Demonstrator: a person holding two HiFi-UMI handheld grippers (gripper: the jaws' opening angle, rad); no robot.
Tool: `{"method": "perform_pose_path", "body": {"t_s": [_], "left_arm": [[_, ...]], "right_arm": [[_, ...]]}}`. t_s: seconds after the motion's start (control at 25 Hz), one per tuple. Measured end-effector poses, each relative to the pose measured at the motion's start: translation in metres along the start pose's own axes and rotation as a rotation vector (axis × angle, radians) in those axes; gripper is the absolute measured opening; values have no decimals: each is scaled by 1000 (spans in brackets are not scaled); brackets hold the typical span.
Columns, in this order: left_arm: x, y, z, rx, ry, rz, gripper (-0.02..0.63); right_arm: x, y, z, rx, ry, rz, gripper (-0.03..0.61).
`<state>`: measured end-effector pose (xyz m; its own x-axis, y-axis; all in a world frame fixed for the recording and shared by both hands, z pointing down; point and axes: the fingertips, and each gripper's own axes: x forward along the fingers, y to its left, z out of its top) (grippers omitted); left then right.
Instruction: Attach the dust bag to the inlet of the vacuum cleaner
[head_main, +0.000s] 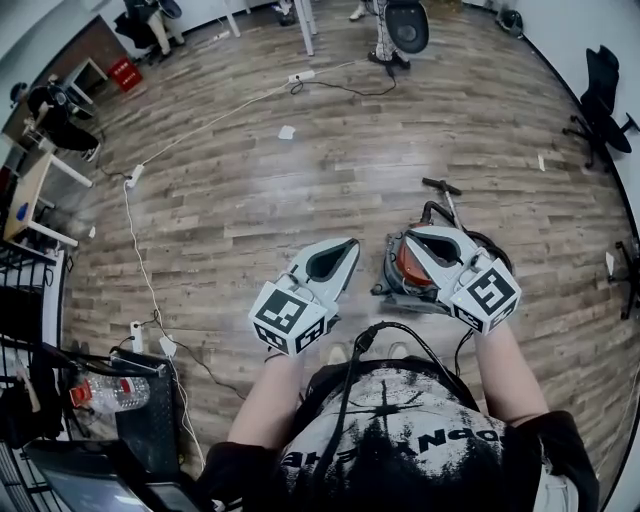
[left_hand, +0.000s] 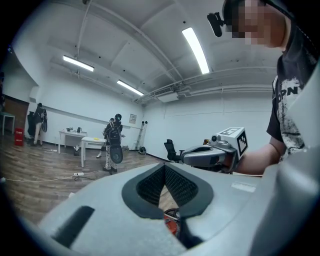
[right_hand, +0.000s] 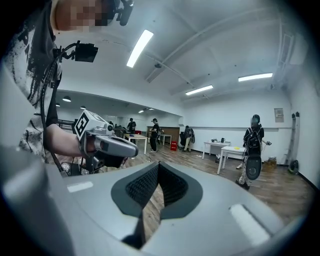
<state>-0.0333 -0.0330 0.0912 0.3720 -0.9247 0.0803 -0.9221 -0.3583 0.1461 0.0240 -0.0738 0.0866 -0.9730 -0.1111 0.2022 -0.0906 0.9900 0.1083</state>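
Observation:
The vacuum cleaner (head_main: 408, 270), grey with an orange part, lies on the wood floor just ahead of me, its black handle (head_main: 441, 186) pointing away. My right gripper (head_main: 425, 240) hovers over it, jaws shut and empty. My left gripper (head_main: 338, 256) is held beside it to the left, also shut with nothing in it. In the left gripper view the shut pads (left_hand: 164, 172) frame a sliver of the orange vacuum (left_hand: 171, 226), and the right gripper (left_hand: 207, 156) shows beyond. The right gripper view shows its shut pads (right_hand: 157, 170) and the left gripper (right_hand: 107, 142). No dust bag shows in any view.
White cables and power strips (head_main: 135, 176) run over the floor at left. A black cart (head_main: 140, 400) with a bottle stands at the lower left, desks (head_main: 30, 190) beyond it. Office chairs (head_main: 603, 95) stand at right. A paper scrap (head_main: 287, 132) lies farther out. Other people stand across the room (left_hand: 114, 145).

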Motion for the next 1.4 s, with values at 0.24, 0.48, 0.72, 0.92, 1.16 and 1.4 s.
{"method": "perform_pose_path", "body": {"t_s": [0.24,0.48,0.72,0.92,1.16,1.4], "left_arm": [[13,-13,-2,0,8,-8,0],[21,-24,-5,1,16,-16,0],[25,-29,-8,3,24,-24,0],[27,-28,-6,10,30,-25,0],[33,-24,-14,-4,66,-16,0],[37,-24,-18,0,85,-19,0]], "right_arm": [[-16,-5,-3,1,0,-1,5],[-26,-5,-9,-17,20,1,5],[-29,-7,-12,-23,27,-5,5],[-30,-9,-14,-22,36,-11,5],[-28,-12,-18,-18,43,-20,5],[-29,-17,-19,-34,48,-27,5]]}}
